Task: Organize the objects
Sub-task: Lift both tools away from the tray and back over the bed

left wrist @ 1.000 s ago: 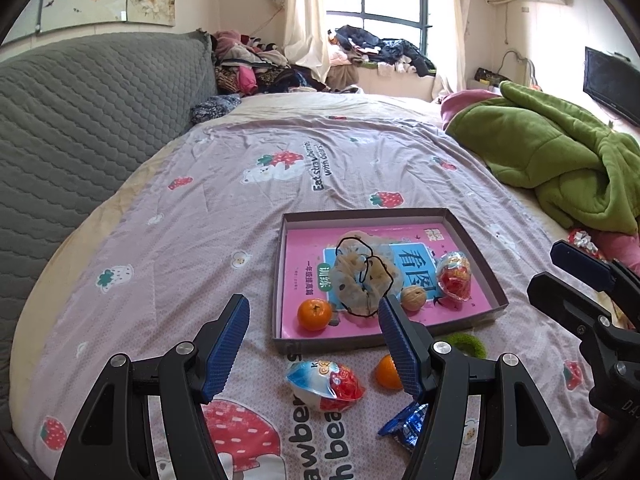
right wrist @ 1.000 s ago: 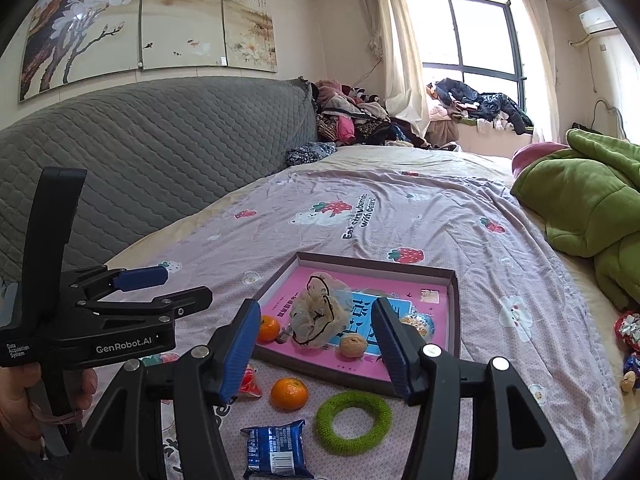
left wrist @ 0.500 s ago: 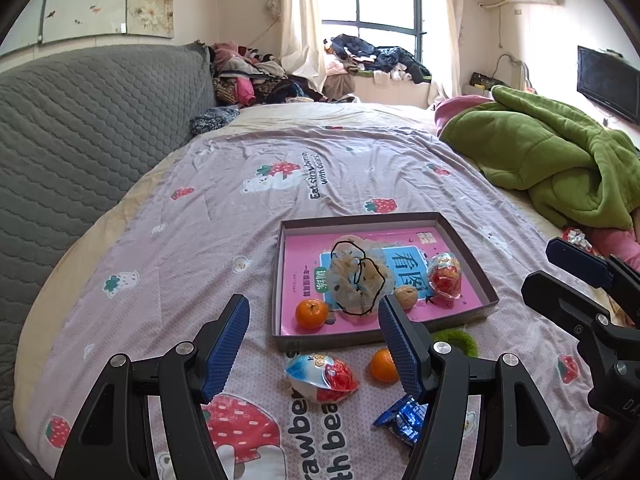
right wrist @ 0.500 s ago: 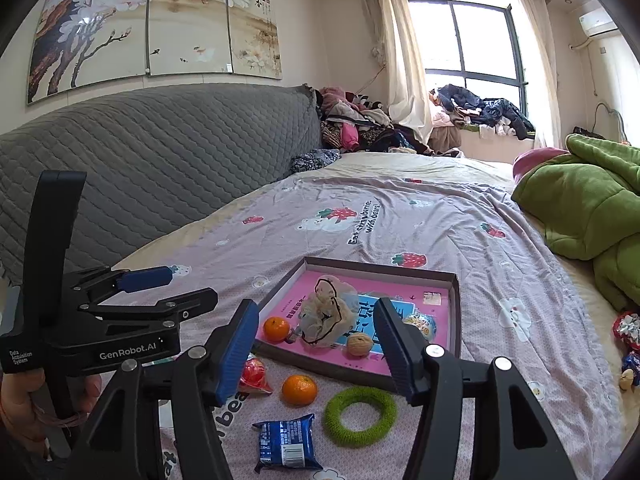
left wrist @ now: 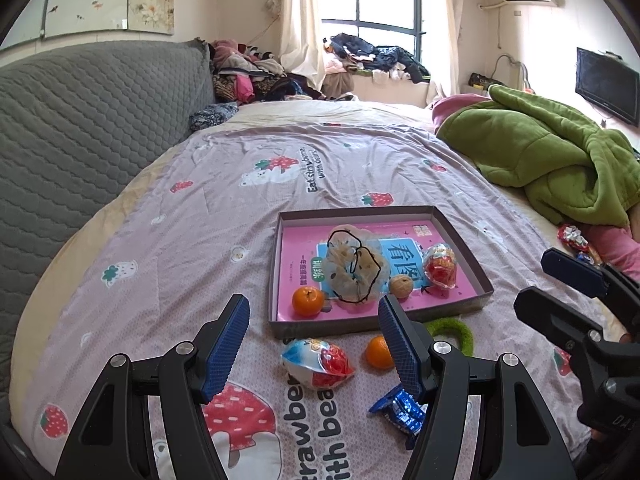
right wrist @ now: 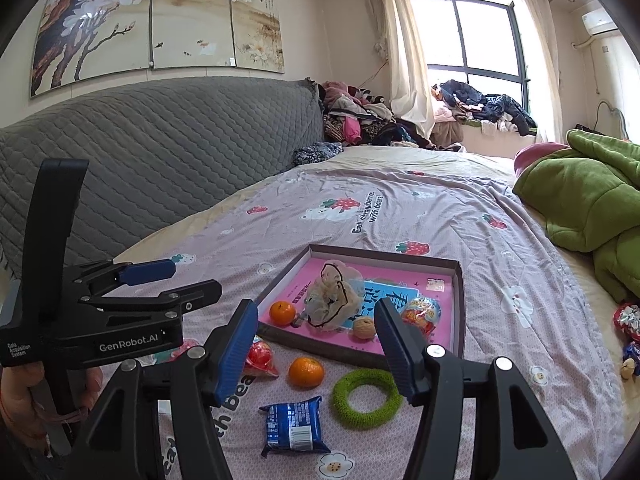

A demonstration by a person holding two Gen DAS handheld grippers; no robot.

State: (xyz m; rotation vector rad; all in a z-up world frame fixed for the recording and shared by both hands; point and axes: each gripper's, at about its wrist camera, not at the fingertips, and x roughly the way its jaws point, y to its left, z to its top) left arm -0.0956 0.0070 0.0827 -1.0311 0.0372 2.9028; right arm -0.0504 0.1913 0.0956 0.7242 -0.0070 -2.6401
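We see a tray (left wrist: 280,280) on the bed (left wrist: 200,220), half filled, both hand-held grippers empty above the loose things.

In the tray lie an orange (left wrist: 307,301), a scrunchie (left wrist: 354,266), a walnut (left wrist: 401,286) and a wrapped toy (left wrist: 440,266). Just outside its near wall, at 6 o'clock, rest a second orange (right wrist: 306,372), a green ring (right wrist: 366,398), a blue packet (right wrist: 294,426) and a wrapped egg (left wrist: 316,362), all apart. Our left hand-held gripper (left wrist: 314,344) hangs over the egg, jaws wide, gripping nothing. Our right hand-held gripper (right wrist: 316,350) hangs near the ring, jaws wide too, gripping nothing. A green blanket (left wrist: 560,160) is heaped at 2 o'clock.
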